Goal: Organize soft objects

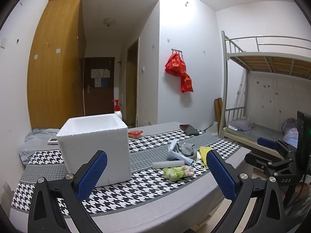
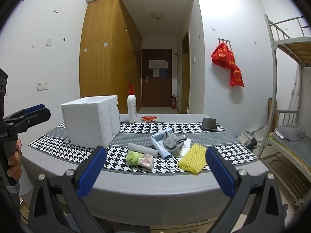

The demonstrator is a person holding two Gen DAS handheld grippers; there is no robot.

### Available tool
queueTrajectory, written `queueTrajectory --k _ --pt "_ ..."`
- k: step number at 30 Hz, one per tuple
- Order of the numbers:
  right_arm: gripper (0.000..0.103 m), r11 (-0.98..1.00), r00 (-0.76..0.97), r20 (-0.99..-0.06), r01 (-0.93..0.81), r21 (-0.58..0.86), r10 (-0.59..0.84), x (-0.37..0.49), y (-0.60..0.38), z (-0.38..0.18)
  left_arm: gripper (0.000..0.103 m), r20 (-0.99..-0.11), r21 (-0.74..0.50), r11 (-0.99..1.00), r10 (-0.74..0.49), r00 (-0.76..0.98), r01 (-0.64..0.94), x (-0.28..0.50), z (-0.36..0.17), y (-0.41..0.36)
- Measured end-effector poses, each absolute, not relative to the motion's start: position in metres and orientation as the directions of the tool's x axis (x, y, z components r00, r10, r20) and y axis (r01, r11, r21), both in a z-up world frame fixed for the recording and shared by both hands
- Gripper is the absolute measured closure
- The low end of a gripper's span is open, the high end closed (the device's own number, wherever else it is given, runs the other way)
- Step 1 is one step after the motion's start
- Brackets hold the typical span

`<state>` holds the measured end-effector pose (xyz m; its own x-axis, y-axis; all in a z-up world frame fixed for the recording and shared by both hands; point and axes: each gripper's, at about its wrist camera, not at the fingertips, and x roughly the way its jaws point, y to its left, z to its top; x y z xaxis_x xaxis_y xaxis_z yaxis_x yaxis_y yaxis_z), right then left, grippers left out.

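Beside the foam box [image 2: 91,120], soft items [image 2: 167,149], both tools gaping.

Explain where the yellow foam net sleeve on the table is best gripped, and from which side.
Grip the yellow foam net sleeve at its near corner by the table edge, coming from the front with the right tool, which already faces it with jaws open. It lies flat at the pile's outer edge, clear of the grey sock, though the blue mask's ear loop lies right beside it.
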<state>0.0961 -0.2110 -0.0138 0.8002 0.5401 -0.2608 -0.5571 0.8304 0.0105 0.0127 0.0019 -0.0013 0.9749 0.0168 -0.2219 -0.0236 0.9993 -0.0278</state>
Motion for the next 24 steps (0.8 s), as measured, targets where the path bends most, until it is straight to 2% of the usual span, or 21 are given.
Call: queueTrajectory --k 14,24 --pt "0.0 0.84 0.801 -0.286 -0.542 0.026 0.526 0.117 -0.217 -0.016 0.001 -0.252 -0.003 1.0 0.006 0.968 -0.007 0.036 -0.003 -0.005" --pt "0.0 0.852 0.802 -0.322 -0.522 0.031 0.503 0.134 -0.218 -0.023 0.001 -0.304 0.007 0.999 -0.028 0.952 0.032 0.06 -0.012 -0.014"
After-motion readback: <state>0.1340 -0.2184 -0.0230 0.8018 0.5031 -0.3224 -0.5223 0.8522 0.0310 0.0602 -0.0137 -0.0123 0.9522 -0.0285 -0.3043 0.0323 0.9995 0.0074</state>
